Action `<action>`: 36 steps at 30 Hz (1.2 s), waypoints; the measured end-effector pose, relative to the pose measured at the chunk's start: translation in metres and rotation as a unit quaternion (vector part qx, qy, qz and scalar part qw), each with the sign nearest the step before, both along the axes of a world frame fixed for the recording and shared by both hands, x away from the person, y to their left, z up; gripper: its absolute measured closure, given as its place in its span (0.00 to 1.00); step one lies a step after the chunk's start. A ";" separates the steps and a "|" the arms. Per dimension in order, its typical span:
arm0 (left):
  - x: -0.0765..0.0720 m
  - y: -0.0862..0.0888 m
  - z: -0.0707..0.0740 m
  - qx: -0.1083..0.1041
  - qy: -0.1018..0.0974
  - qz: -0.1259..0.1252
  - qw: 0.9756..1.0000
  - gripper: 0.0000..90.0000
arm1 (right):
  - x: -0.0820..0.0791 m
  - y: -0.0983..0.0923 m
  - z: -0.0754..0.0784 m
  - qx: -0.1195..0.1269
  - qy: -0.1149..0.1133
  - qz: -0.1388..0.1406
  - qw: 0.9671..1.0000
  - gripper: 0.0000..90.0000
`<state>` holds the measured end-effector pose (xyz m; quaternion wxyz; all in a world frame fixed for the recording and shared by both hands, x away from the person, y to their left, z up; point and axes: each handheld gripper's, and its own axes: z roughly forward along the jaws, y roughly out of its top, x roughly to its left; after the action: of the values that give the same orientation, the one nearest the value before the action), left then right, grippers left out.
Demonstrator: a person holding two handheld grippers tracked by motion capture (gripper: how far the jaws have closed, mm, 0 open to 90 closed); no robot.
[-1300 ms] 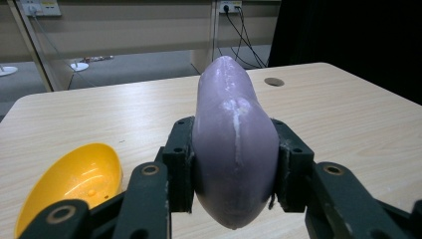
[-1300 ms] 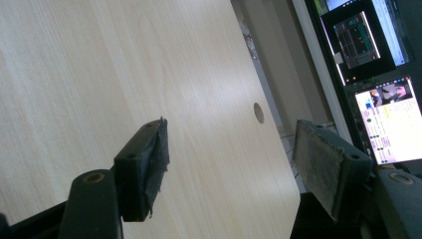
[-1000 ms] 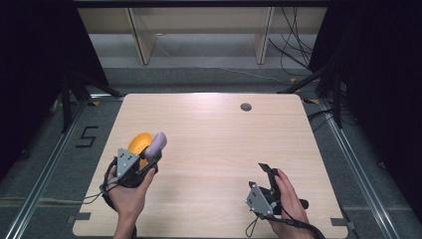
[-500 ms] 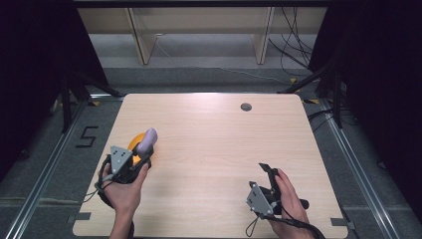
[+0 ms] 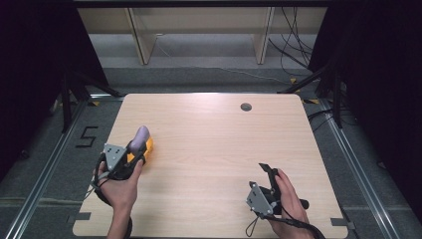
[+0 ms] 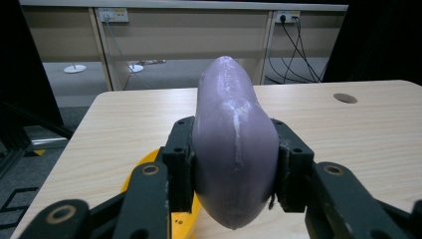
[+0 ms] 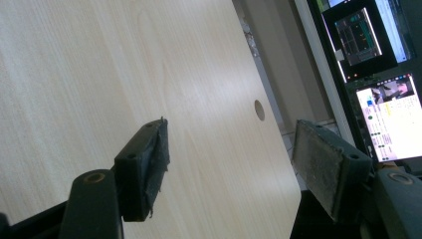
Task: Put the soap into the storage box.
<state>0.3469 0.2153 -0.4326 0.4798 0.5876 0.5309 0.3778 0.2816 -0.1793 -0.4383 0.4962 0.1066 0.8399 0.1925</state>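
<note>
Nearest in the left gripper view: left gripper (image 6: 234,174) clamped from both sides on a purple eggplant (image 6: 234,144), black pads pressed into its widest part, jaws parted just as far as that girth. Eggplant held with its narrow tip pointing away and up, rounded end hanging toward the camera. Directly below it, a slice of yellow plate (image 6: 186,219) on the table (image 6: 348,144), at the left near part of the top. Cannot tell from here whether the eggplant's underside touches the plate or hangs just above it.

From the high view: same pairing at the table's left side, left gripper (image 5: 133,155) gripped by a hand, eggplant (image 5: 140,138) jutting forward over the yellow plate (image 5: 148,148). Right gripper (image 5: 268,177) well apart, near the front right edge, tilted, jaws spread wide on nothing; right gripper view confirms it, bare wood between the two pads.

Farther out: a round cable hole (image 5: 246,106) near the table's far edge, then shelving and cables beyond.

Judged progress: grasp secured, eggplant in hand at the plate. Left to do, most likely: either lifting it clear and carrying it elsewhere, or setting it down and releasing; not decidable from this moment. Nothing released yet.
</note>
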 end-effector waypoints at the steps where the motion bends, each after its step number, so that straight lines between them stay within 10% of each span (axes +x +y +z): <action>1: 0.000 0.001 0.000 0.000 0.001 0.000 1.000 0.65 | 0.000 0.000 0.000 0.000 0.000 0.000 1.000 0.35; 36: 0.047 0.020 -0.028 0.010 0.023 0.041 0.999 0.65 | -0.001 0.000 -0.001 0.006 0.011 -0.004 1.000 0.35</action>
<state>0.3942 0.2354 -0.4609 0.4453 0.5785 0.5619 0.3889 0.2809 -0.1794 -0.4392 0.4867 0.1156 0.8438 0.1944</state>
